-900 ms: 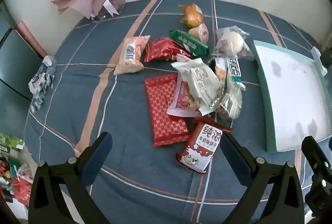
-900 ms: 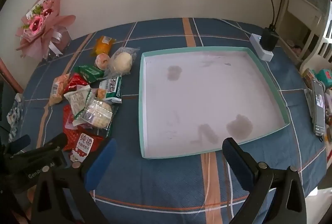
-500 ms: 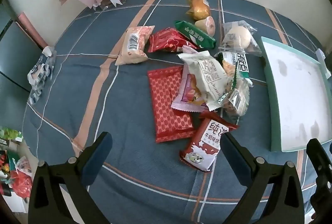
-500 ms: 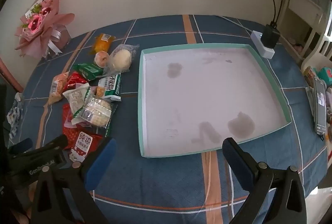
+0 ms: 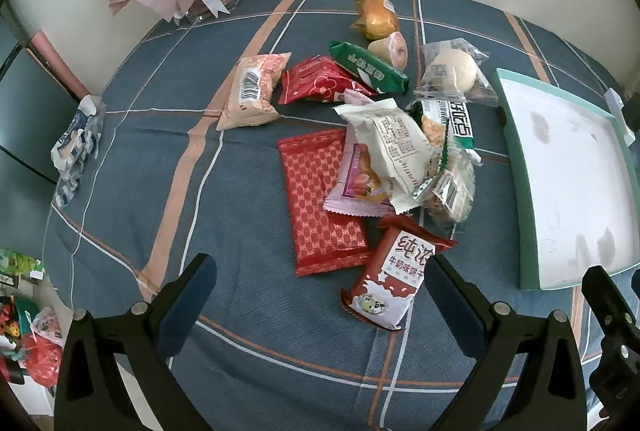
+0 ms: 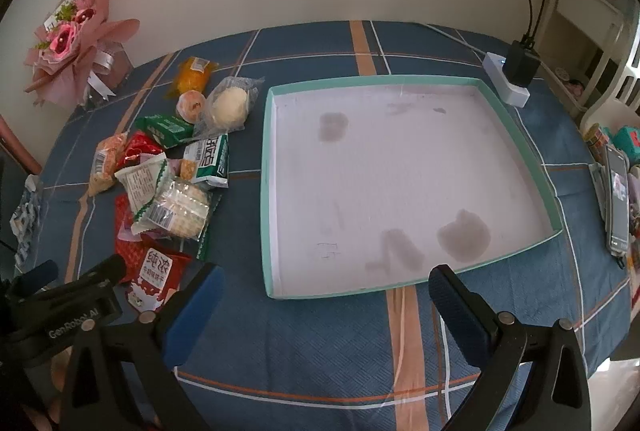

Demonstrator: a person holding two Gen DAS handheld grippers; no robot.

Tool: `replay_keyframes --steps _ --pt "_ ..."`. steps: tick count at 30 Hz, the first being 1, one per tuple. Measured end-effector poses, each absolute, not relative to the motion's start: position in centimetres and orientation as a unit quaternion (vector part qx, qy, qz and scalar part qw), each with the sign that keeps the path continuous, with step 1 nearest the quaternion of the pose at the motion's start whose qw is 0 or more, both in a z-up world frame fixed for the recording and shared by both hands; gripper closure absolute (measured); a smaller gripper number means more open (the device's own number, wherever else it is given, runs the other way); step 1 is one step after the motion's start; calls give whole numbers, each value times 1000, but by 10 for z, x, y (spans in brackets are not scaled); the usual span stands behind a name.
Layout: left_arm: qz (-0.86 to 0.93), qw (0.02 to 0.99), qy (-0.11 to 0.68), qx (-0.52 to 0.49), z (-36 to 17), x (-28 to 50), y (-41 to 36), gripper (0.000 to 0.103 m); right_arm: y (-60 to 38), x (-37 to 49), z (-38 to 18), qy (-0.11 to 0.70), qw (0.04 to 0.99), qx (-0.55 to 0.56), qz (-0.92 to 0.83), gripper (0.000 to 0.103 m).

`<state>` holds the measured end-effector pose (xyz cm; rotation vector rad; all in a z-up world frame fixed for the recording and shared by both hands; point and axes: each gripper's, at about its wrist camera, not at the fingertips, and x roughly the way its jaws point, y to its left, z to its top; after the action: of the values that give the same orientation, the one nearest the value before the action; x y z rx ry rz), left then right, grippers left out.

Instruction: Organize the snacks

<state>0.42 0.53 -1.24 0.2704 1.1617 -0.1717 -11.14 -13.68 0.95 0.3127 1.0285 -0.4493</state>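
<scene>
With our left gripper [image 5: 320, 295] and right gripper [image 6: 324, 297] both spread wide and holding nothing, we judge the sorting unstarted: the snacks [image 5: 384, 151] lie heaped ahead of the left claw (none boxed), the tray [image 6: 265, 191] bare ahead of the right

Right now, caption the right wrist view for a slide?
Open right gripper above plaid tablecloth, facing empty teal-rimmed tray; snack packets piled to its left.
</scene>
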Motion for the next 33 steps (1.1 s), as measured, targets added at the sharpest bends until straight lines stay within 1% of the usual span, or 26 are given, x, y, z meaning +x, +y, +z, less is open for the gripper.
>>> replay_keyframes --steps 33 --pt "-89 828 540 126 -8 3 3 0 -140 -111 4 499 826 149 -216 0"
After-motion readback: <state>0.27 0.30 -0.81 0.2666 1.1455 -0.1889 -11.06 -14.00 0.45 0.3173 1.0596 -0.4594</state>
